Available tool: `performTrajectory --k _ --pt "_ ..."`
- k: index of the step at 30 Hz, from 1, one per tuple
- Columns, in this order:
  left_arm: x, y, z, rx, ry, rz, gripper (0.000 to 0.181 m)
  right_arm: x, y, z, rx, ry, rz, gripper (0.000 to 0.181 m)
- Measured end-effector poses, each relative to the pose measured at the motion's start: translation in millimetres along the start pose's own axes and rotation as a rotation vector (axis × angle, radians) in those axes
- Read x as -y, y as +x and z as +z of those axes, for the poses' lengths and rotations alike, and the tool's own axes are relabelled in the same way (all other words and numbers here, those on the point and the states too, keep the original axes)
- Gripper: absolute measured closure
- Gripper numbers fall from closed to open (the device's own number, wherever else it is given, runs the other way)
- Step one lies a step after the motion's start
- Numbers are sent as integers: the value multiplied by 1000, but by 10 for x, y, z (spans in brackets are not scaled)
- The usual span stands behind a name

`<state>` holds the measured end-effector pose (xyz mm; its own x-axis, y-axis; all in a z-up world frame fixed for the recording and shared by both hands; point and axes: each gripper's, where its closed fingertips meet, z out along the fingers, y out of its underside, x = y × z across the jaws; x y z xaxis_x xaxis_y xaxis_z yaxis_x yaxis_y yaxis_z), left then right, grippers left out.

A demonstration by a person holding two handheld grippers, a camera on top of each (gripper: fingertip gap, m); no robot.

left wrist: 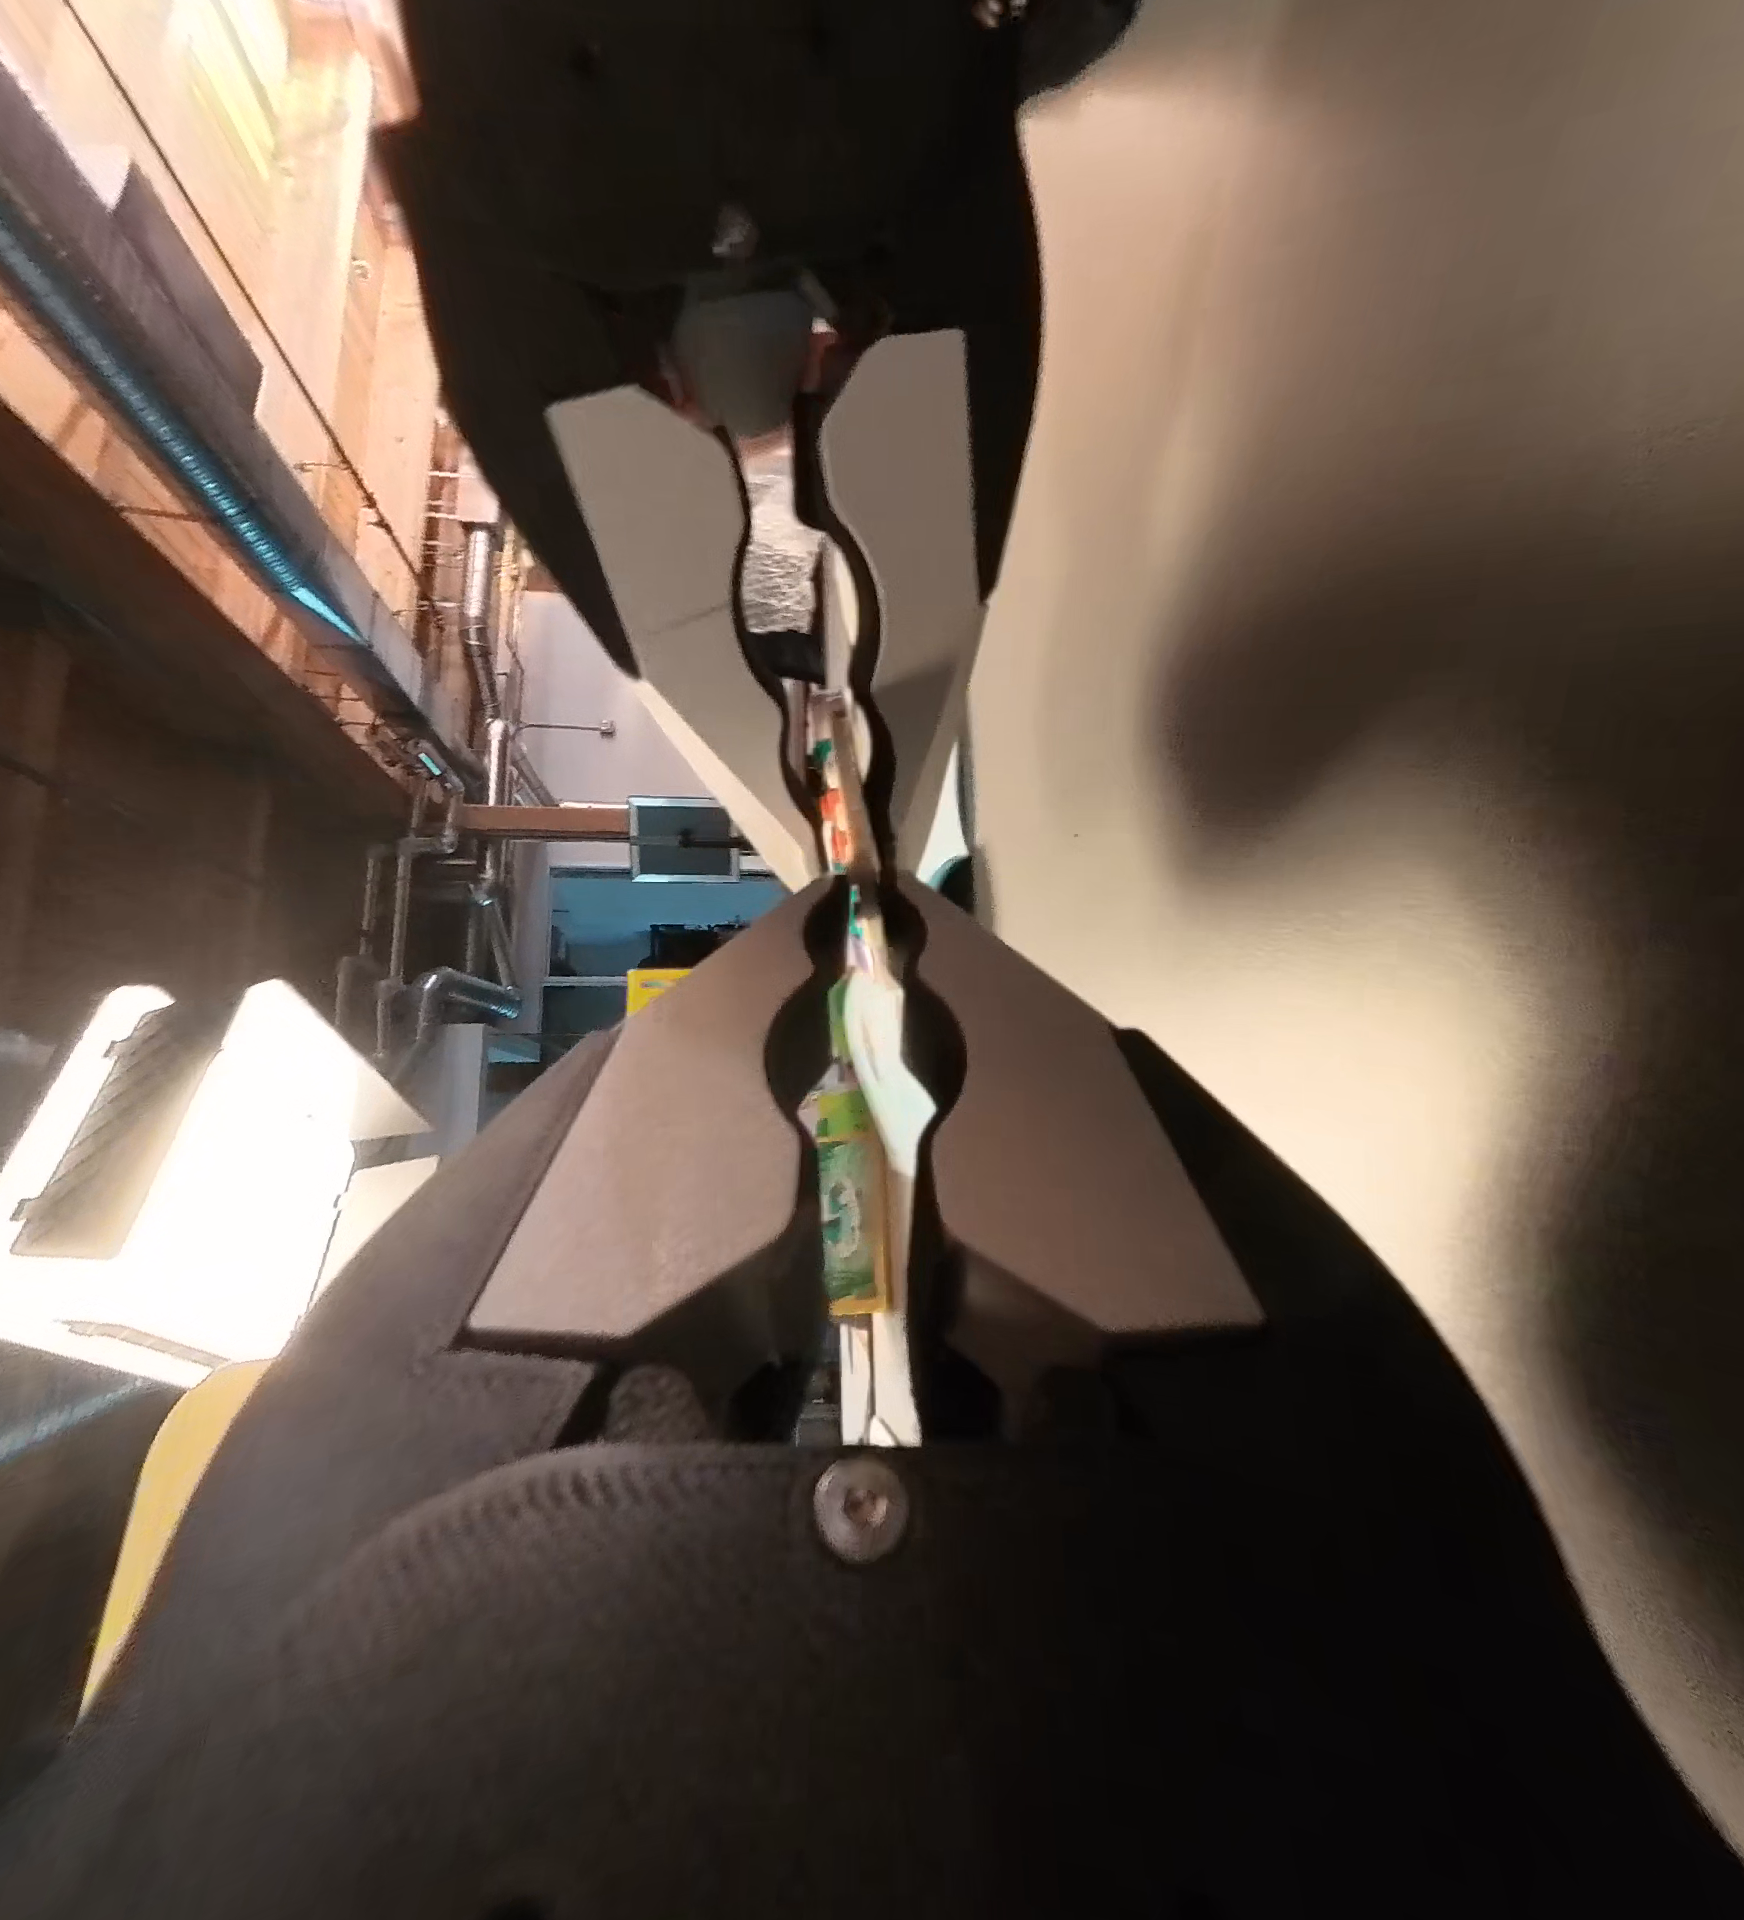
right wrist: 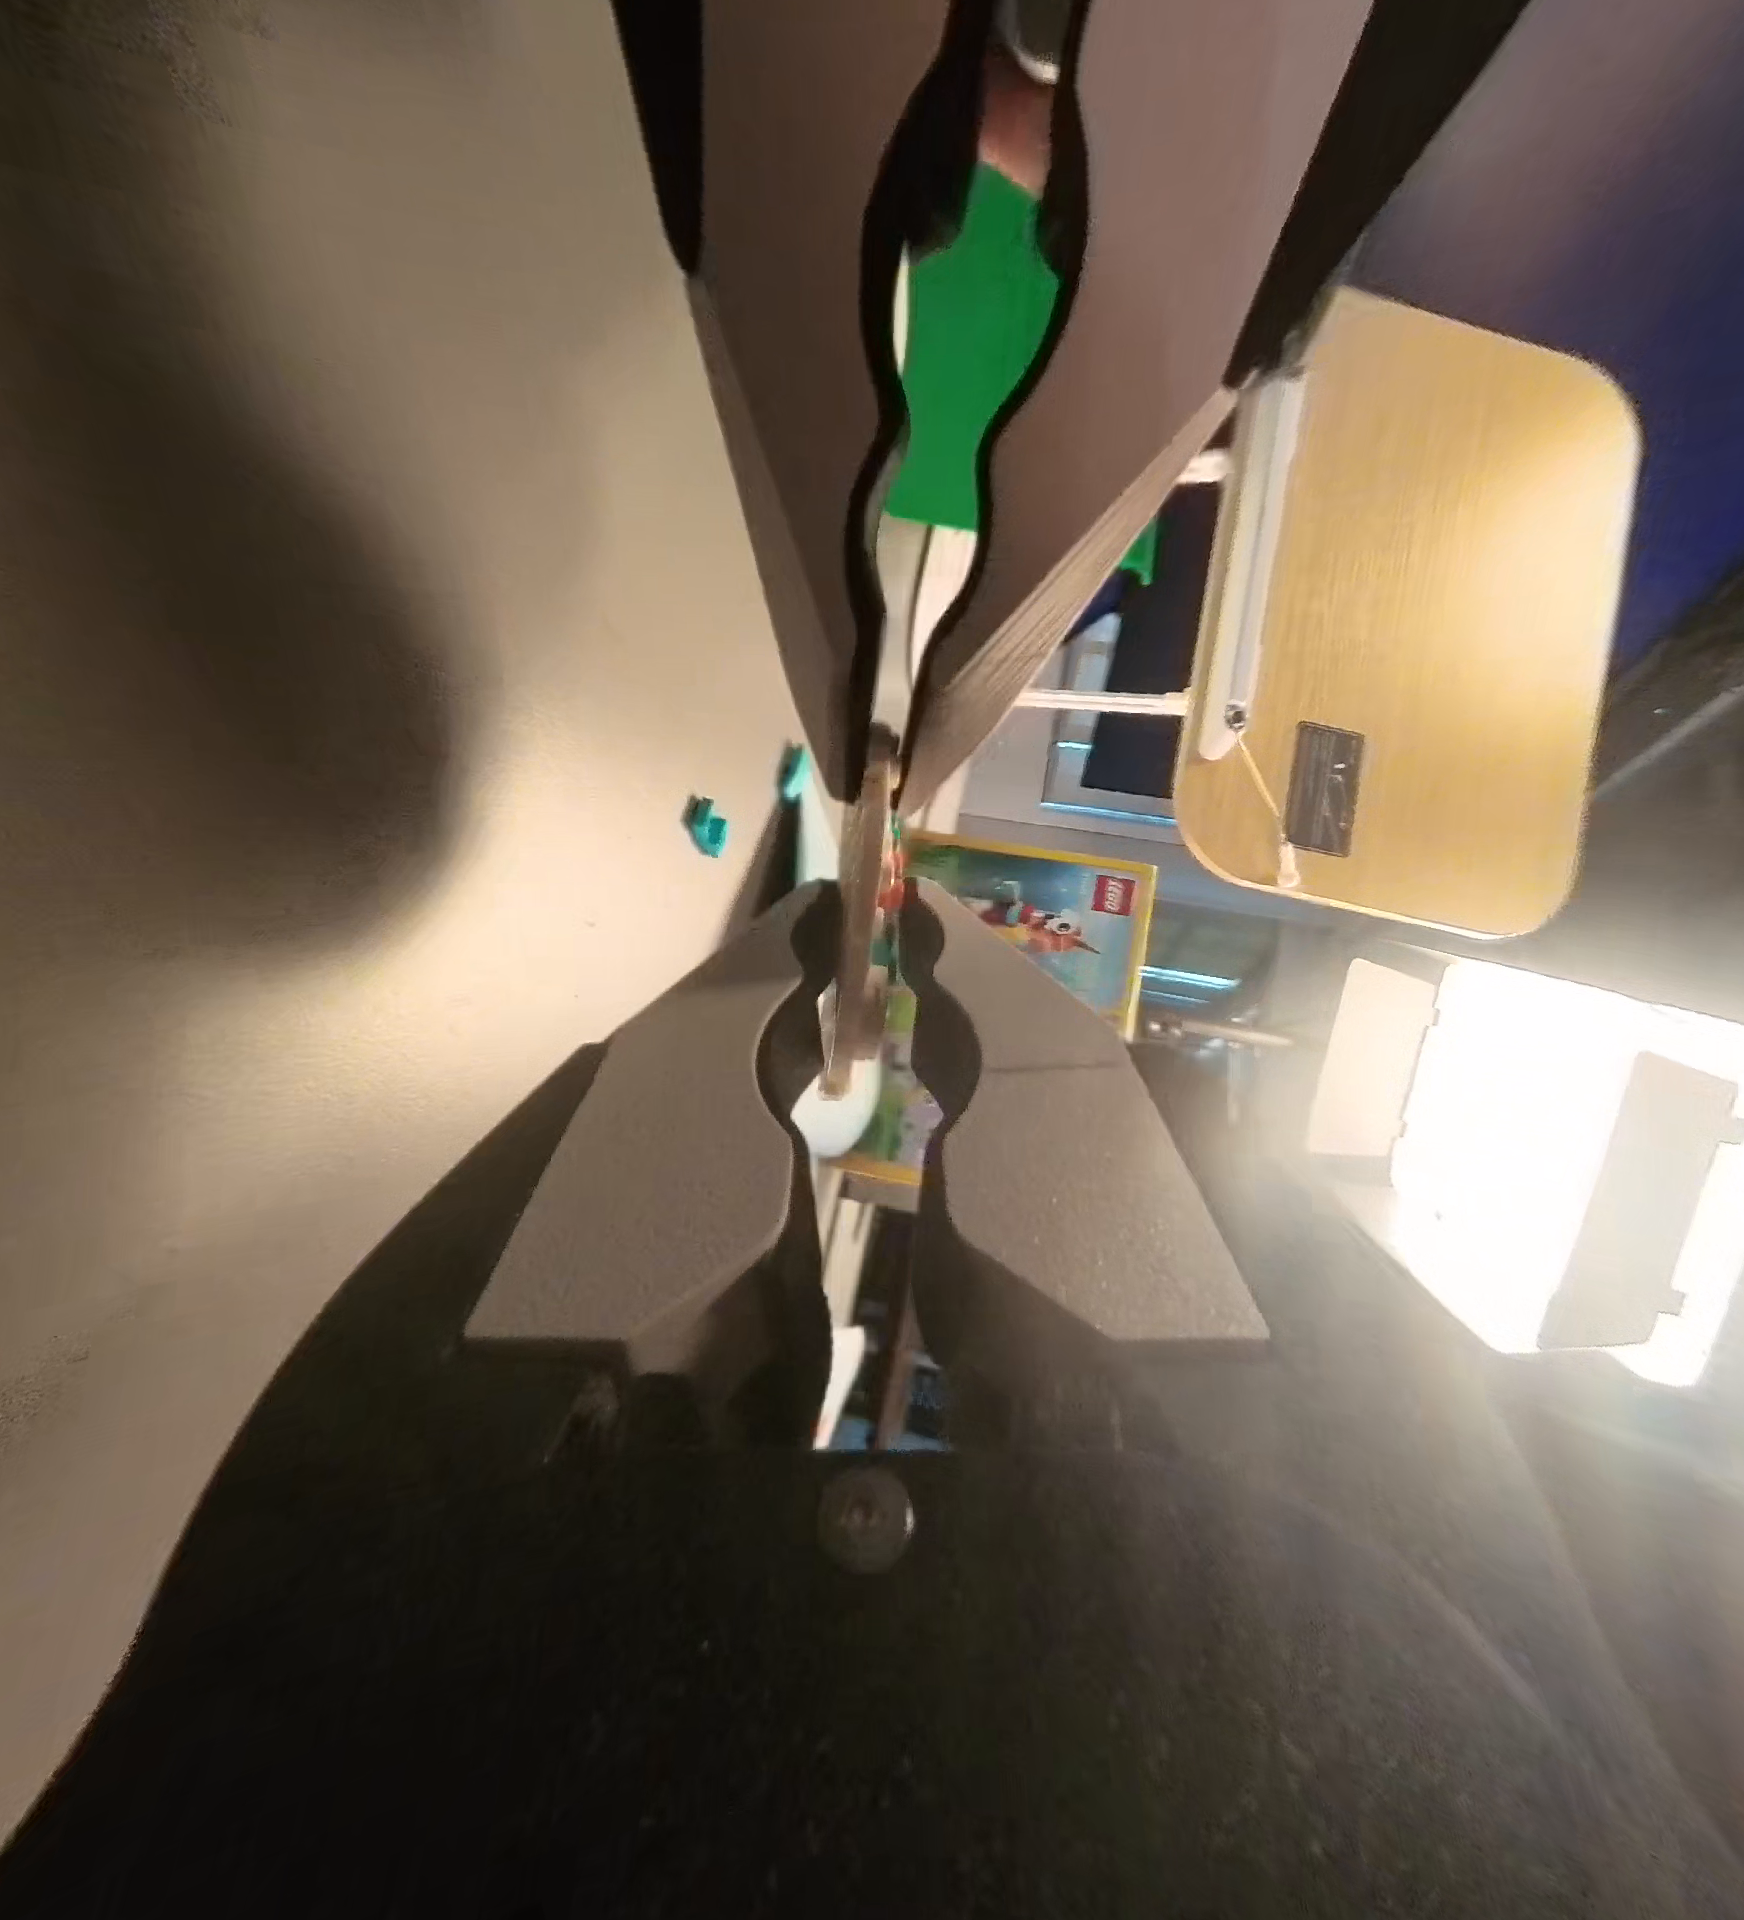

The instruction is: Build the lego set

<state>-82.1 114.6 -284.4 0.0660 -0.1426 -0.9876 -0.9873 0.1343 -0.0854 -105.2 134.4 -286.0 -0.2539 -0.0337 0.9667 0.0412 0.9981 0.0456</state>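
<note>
The pale tabletop fills the right side of the left wrist view and the left side of the right wrist view, so both cameras are rolled on their side and facing each other tip to tip. In the right wrist view a bright lamp panel glares at lower right, a wooden board sits at upper right, and the lego box stands just right of centre. Two small teal bricks lie on the tabletop left of centre, apart from everything else. The left hand-held gripper has its jaws drawn narrow, and the right hand-held gripper likewise; each shows the other's fingers coming down from the top of its frame to meet it at centre. Between the meeting tips sits a thin tan plate seen edge-on, with a white rounded piece at its lower end and red and teal bits beside it. Both pairs of jaws look pinched on this small lego assembly, though which gripper carries the load I cannot tell. The step in hand seems to be pressing or aligning a part on the held model. Next likely calls for steady opposing pressure, keeping the plate square so studs seat without twisting it loose.
</note>
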Motion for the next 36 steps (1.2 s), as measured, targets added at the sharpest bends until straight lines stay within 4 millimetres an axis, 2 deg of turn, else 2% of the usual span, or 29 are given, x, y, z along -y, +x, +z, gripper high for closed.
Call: performTrajectory --k 9,14,18,27,31,32,33,34,36 --pt "25 89 36 -42 11 -7 175 -12 -112 3 86 10 93 174" --pt "-30 31 39 -61 12 -143 175 11 -156 21 232 115 432 172" --pt "-41 -12 39 -77 23 -238 177 27 -96 -2 276 202 620 164" --pt "-33 -12 25 -132 51 -357 177 -38 -112 -32 217 202 517 174" --pt "-49 -7 35 -120 39 -324 177 -45 -116 -14 200 186 508 174" --pt "-50 -21 33 -115 40 -326 177 -46 -93 -13 174 189 508 172" --pt "-54 -20 30 -119 39 -326 177 -39 -72 -17 149 194 491 162" --pt "-66 -11 32 -124 32 -328 177 -28 -63 -16 137 193 475 143" --pt "-64 -16 30 -119 34 -318 177 18 -118 -15 162 195 442 143"
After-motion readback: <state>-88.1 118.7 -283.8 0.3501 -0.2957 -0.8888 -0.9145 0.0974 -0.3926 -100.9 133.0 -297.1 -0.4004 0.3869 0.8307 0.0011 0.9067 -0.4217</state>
